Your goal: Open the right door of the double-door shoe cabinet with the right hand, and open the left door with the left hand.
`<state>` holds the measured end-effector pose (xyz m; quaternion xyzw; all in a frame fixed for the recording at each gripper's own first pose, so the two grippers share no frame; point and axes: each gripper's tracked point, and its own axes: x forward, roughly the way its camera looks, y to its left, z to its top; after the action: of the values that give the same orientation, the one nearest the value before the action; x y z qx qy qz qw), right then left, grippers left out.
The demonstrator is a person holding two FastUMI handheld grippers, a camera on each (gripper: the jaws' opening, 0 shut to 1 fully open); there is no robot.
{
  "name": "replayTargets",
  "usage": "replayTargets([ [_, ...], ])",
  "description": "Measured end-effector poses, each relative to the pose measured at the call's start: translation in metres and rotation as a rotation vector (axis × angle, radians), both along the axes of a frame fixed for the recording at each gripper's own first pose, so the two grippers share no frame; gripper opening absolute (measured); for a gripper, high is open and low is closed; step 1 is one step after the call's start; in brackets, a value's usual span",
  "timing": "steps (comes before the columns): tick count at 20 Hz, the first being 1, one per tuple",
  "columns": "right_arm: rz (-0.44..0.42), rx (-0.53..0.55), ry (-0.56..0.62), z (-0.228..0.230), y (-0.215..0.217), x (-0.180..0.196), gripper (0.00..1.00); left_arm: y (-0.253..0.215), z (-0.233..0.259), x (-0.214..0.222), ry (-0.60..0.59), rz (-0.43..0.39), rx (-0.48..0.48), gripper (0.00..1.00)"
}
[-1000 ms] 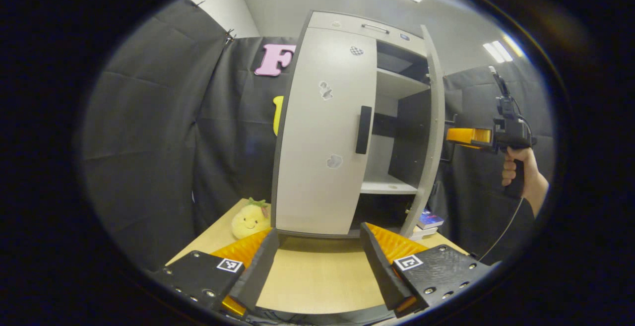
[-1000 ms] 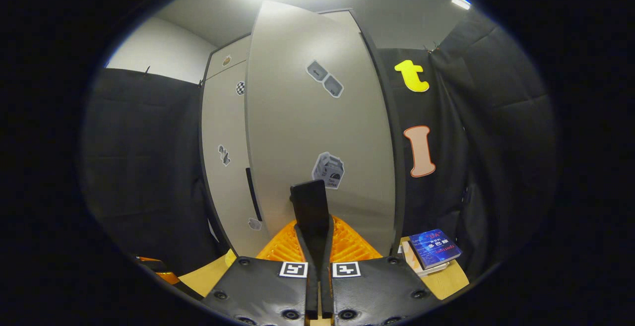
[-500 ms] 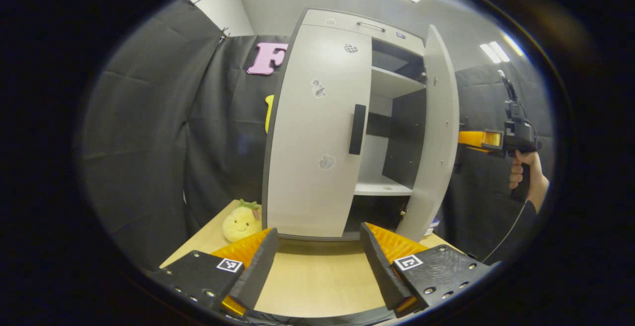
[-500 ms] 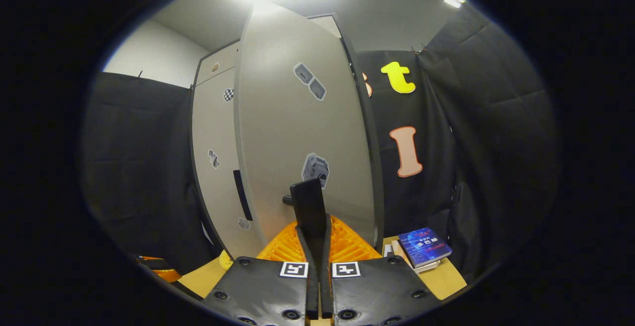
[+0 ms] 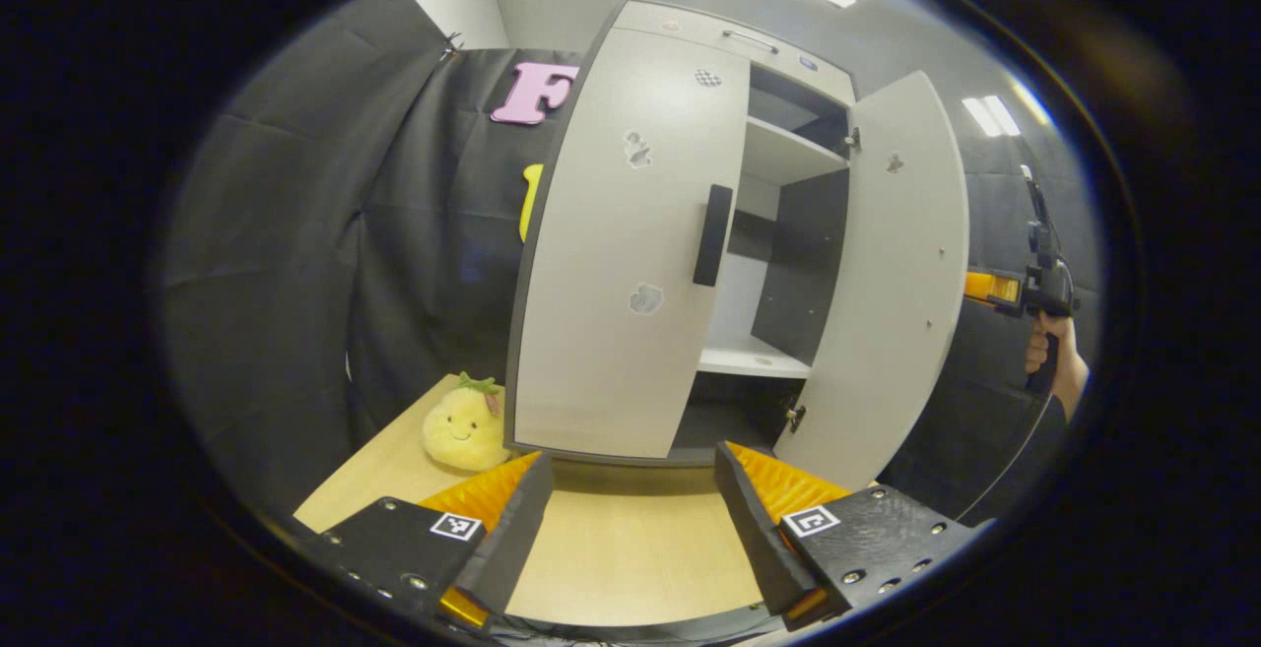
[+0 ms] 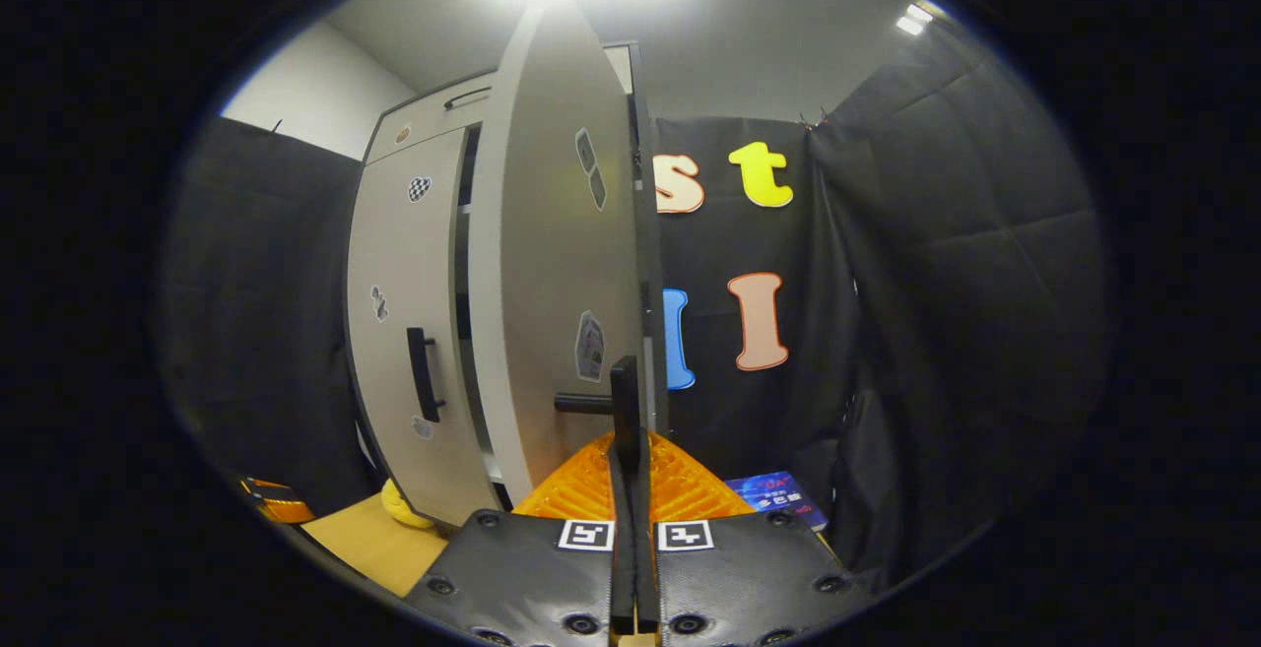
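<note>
Each gripper carries black textured plates studded with round screws, each plate bearing a small square black-and-white marker. A hand [image 5: 1046, 356] grips a black pistol handle [image 5: 1044, 371] trailing a thin cable [image 5: 1000, 475] past a dark sleeve [image 5: 1054, 420].

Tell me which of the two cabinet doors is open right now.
The right door is open: it is swung wide off the shoe cabinet, showing the shelves. The left door lies shut against the front, its handle ungripped.

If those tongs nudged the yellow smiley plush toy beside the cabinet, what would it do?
The round yellow plush toy with a smiling face looks soft, so it would probably squash, not resist. It seems light and would likely slide or tumble across the smooth wooden tabletop. Breakage seems unlikely.
</note>
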<state>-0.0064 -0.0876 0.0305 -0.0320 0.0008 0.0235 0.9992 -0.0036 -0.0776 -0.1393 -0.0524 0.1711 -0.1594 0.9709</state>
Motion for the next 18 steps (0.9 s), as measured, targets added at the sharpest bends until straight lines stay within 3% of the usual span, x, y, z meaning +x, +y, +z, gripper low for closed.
replayTargets([
  [1, -0.008, 0.046, -0.007, 0.004, -0.013, 0.0, 0.02, -0.001, 0.0, 0.001, 0.002, -0.002, 0.001, 0.94],
  [3, 0.088, 0.158, 0.022, -0.001, 0.004, -0.003, 0.02, 0.001, 0.001, 0.01, -0.004, -0.005, 0.0, 0.96],
  [5, 0.064, 0.116, -0.008, -0.002, -0.007, 0.003, 0.06, 0.0, 0.005, 0.021, -0.012, -0.006, 0.001, 0.94],
  [7, 0.045, 0.118, -0.012, -0.001, -0.005, -0.001, 0.02, -0.002, 0.006, 0.023, -0.017, -0.004, -0.007, 0.94],
  [18, -0.001, 0.123, 0.051, -0.003, -0.008, -0.006, 0.02, 0.009, 0.002, 0.036, -0.025, -0.001, 0.007, 0.94],
])
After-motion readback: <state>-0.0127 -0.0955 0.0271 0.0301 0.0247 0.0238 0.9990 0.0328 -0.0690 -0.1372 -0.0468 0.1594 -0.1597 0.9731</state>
